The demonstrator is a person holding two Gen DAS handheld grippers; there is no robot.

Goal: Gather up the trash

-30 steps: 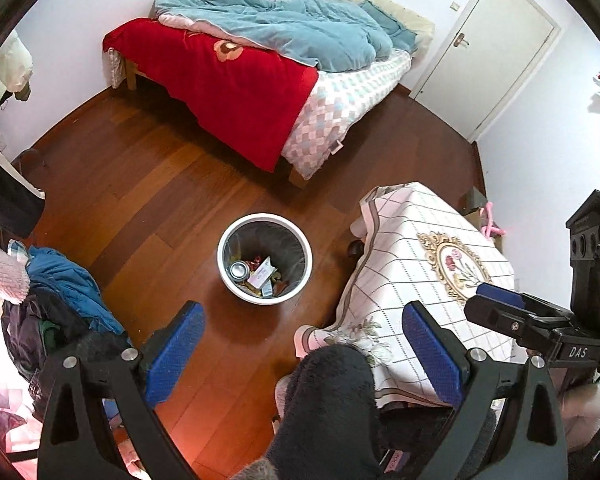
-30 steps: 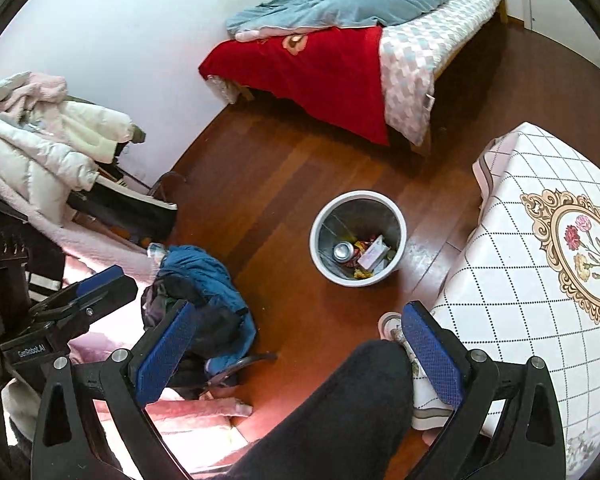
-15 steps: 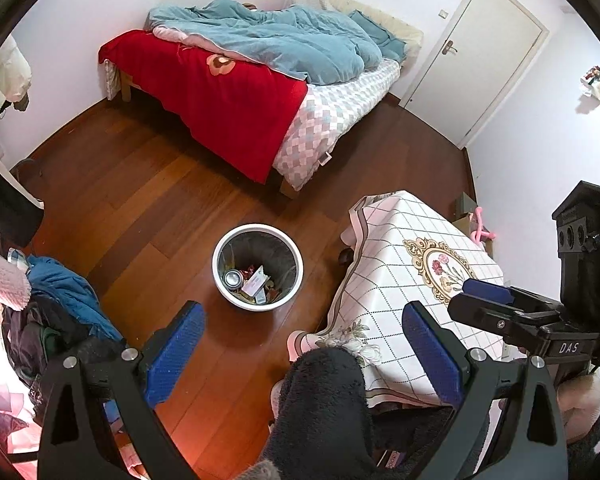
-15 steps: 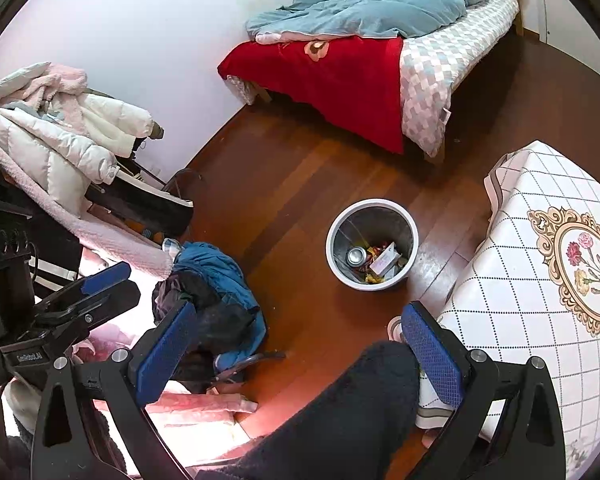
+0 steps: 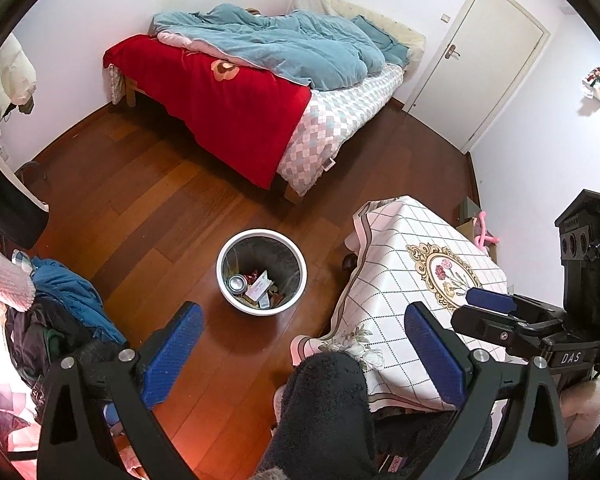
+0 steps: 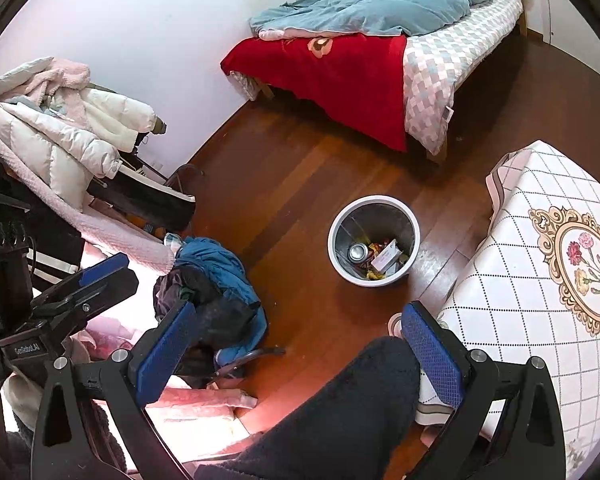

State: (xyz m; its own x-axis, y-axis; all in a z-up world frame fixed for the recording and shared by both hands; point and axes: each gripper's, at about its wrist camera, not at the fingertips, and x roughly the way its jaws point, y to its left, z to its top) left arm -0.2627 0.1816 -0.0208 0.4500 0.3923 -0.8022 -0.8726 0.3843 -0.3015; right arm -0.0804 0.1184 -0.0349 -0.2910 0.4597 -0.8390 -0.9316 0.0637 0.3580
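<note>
Left gripper (image 5: 300,350): blue-padded fingers spread wide, empty.
Right gripper (image 6: 298,344): fingers wide, empty.
Round white waste bin (image 5: 261,271): on wooden floor (image 5: 148,208), beside cloth-covered bench (image 5: 416,280).
Inside: silver can (image 5: 238,282), wrappers, possibly a carton.

Both the left gripper (image 5: 300,344) and the right gripper (image 6: 296,344) are held high with jaws spread wide and nothing between the blue pads (image 5: 172,350), each visible side-on in the other's view, above the person's dark fleece-clad leg (image 6: 364,408).
</note>
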